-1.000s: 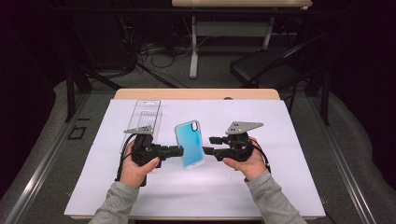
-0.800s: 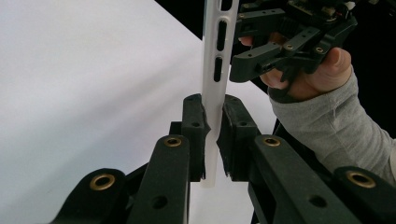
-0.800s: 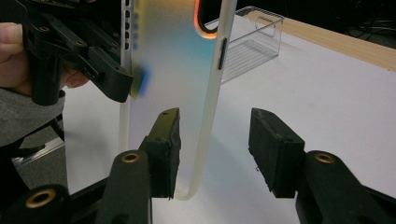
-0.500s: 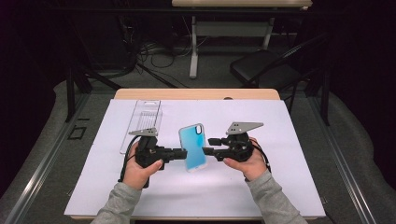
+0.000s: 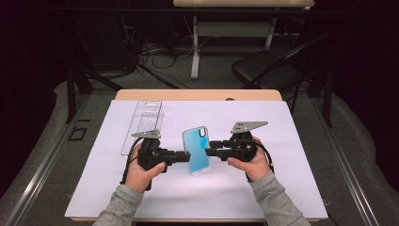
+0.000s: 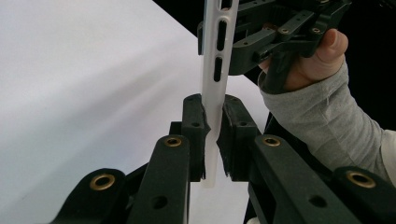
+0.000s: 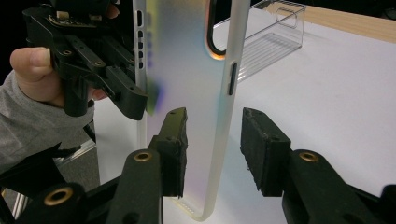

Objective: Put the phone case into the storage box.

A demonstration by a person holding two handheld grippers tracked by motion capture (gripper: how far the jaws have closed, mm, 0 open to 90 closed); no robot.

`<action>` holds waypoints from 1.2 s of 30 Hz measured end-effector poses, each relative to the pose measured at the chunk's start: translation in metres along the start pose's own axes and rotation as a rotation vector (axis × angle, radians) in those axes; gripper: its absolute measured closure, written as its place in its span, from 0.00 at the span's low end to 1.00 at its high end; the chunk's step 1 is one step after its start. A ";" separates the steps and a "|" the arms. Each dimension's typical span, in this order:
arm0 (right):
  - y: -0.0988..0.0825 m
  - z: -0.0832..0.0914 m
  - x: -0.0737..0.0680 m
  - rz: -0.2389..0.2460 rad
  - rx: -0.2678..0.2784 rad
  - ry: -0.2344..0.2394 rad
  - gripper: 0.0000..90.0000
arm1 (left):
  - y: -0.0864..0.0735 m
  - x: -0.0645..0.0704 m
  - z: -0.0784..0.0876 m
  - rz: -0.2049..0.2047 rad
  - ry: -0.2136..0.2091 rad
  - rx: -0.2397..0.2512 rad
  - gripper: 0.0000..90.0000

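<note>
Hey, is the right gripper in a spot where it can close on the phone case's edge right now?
Probably yes. The right gripper already straddles the free edge of the phone case; its jaws have just been closing but don't yet press. Nothing stands between them, and the left gripper holds the opposite edge steady.

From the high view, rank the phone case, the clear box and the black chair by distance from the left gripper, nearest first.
1. Phone case: clamped in the left gripper, at its right.
2. Clear box: on the table beyond it.
3. Black chair: on the floor past the table, far right.
</note>
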State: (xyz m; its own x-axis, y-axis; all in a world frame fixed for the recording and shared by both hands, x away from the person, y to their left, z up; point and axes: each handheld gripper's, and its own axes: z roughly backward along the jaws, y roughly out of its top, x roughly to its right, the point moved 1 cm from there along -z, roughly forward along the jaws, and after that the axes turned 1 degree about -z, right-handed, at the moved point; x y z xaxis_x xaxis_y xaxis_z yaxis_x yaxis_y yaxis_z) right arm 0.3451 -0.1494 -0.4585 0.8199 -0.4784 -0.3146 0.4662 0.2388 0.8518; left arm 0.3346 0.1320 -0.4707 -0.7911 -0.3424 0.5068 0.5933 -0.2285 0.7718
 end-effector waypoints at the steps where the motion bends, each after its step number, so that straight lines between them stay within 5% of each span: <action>1: 0.000 0.000 0.000 -0.005 0.001 0.001 0.68 | 0.000 0.000 0.000 0.000 -0.001 -0.001 0.91; 36: -0.002 0.002 0.003 -0.029 0.011 0.037 0.85 | -0.001 0.004 -0.005 -0.012 -0.025 -0.013 0.91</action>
State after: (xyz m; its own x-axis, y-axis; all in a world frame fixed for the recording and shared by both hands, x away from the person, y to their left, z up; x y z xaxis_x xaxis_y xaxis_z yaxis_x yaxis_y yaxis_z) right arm 0.3464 -0.1528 -0.4601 0.8176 -0.4535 -0.3547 0.4868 0.2154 0.8466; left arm 0.3319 0.1262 -0.4715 -0.8013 -0.3170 0.5074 0.5859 -0.2443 0.7727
